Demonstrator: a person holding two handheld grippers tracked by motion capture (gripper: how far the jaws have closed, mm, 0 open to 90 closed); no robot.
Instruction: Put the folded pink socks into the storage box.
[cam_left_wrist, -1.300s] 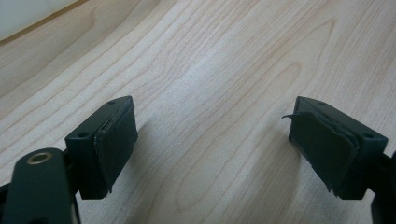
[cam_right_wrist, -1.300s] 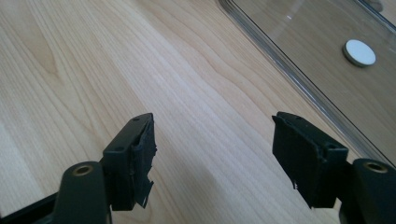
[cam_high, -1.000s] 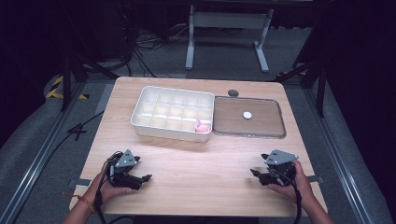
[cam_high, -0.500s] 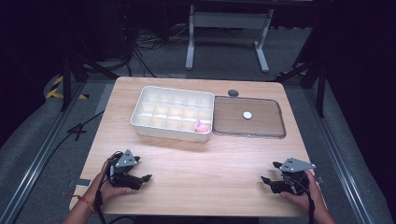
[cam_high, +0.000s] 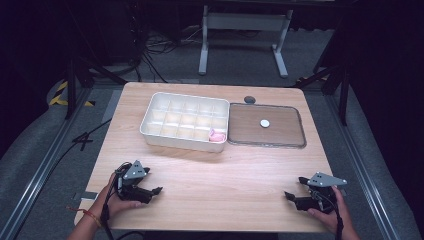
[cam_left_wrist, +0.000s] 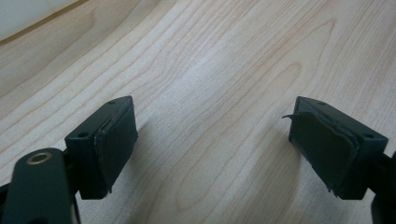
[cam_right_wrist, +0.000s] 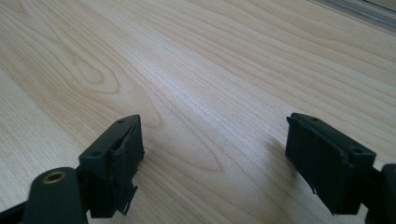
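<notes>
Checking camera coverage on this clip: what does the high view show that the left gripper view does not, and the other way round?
High view alone: the white compartment tray whole, a pink thing in its near right compartment, the clear lid flat beside it with a white knob, and the right gripper open at the near edge. Left gripper view alone: the left gripper close up, its worn pads apart with nothing between. Both share the wooden table and the left gripper.

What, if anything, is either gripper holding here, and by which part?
Nothing is held. The left gripper and right gripper both rest low over the bare wooden table, jaws apart and empty.
</notes>
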